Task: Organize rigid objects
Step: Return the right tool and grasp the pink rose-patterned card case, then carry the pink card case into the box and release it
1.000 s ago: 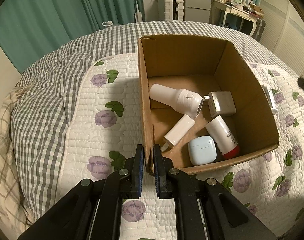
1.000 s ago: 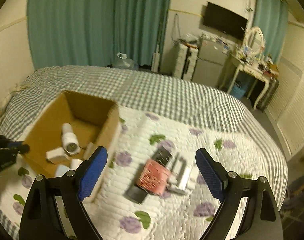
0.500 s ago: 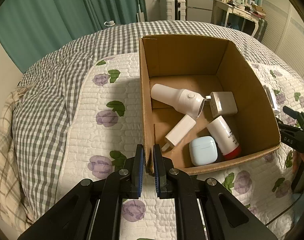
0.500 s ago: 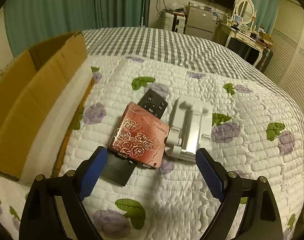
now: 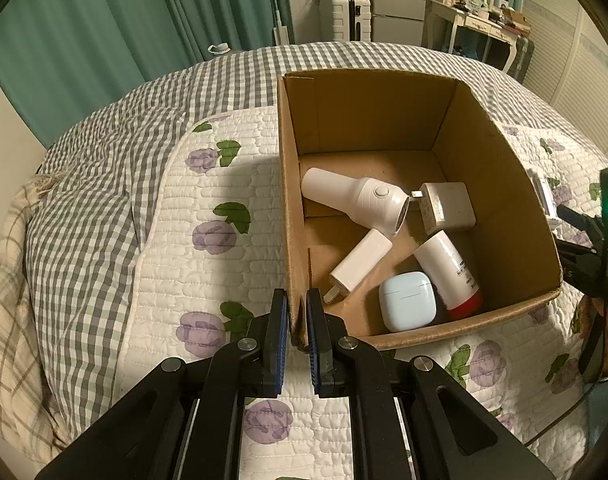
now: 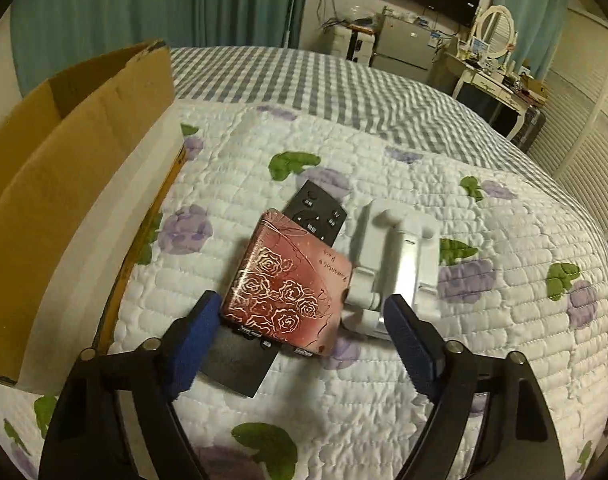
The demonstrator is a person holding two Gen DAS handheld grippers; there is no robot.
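Left gripper [image 5: 295,316] is pinching the cardboard box [image 5: 500,184] wall.
Right gripper [image 6: 300,316] is spreading wide around a glossy, rose-embossed red tin [image 6: 288,284] lying on a black remote [image 6: 316,210].

Black angular arms, silver screws, blue-padded fingers [image 6: 196,332]

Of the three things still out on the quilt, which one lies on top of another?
The red rose-patterned box: it rests across the black remote, whose ends stick out above and below it. The white stand lies beside them on the quilt.
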